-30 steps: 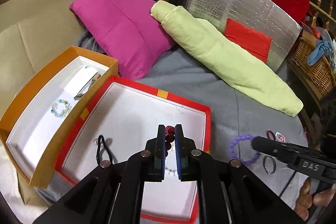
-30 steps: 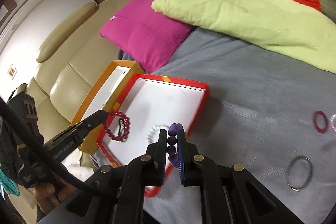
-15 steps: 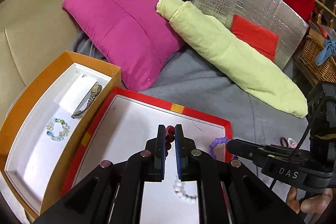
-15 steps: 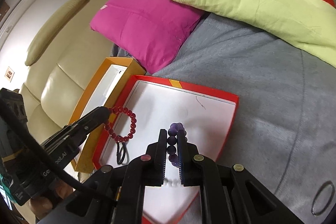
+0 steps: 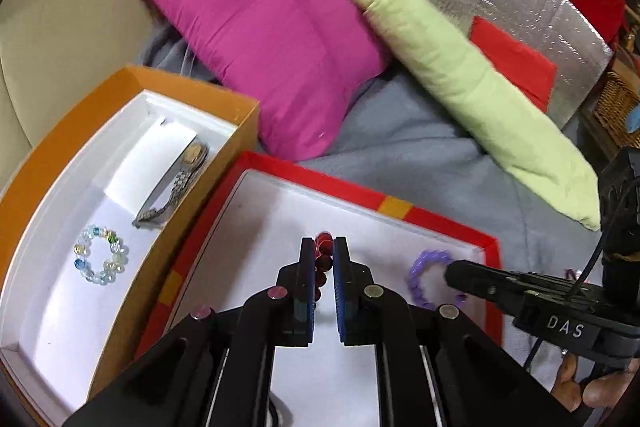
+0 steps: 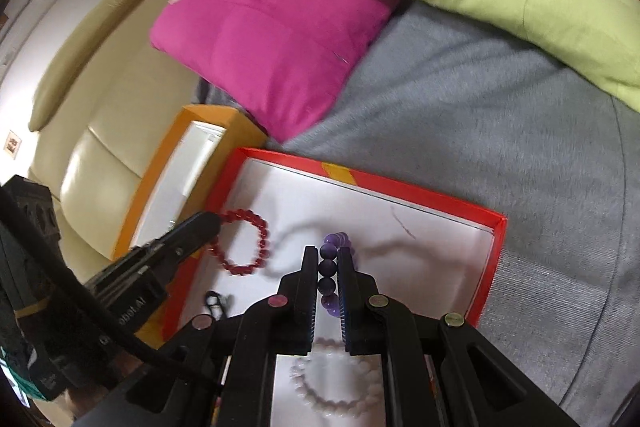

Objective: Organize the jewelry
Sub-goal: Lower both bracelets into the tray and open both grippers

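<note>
- Grey bedding (image 6: pixel 500 131) fills the middle of both views, with a pink pillow (image 5: pixel 272 39) and a pale green roll (image 5: pixel 472 95) towards the top and a beige sofa (image 6: pixel 100 131) at the left.
- Left tongs (image 5: pixel 324 259), low centre of the left view, are clamped on a red bead bracelet (image 6: pixel 244 247); its loop hangs free over the red tray (image 6: pixel 494 263).
- Right tongs (image 6: pixel 329 267), low centre of the right view, are shut on a purple bead bracelet (image 5: pixel 426 281), three or four beads pinched between the pads.
- Both bracelets look light and limp: hard round beads on a cord, so the loop should swing and sag. Smooth beads may roll out of a flat pinch; gripping across the strand, between two beads, seems safest.
- Below the right tongs a white bead bracelet (image 6: pixel 340 383) lies in the tray, with a small black clip (image 6: pixel 214 303) to its left.
- At the left of the left view, an orange box (image 5: pixel 52 155) holds a clear bead bracelet (image 5: pixel 100 255) and a wristwatch (image 5: pixel 176 187).
</note>
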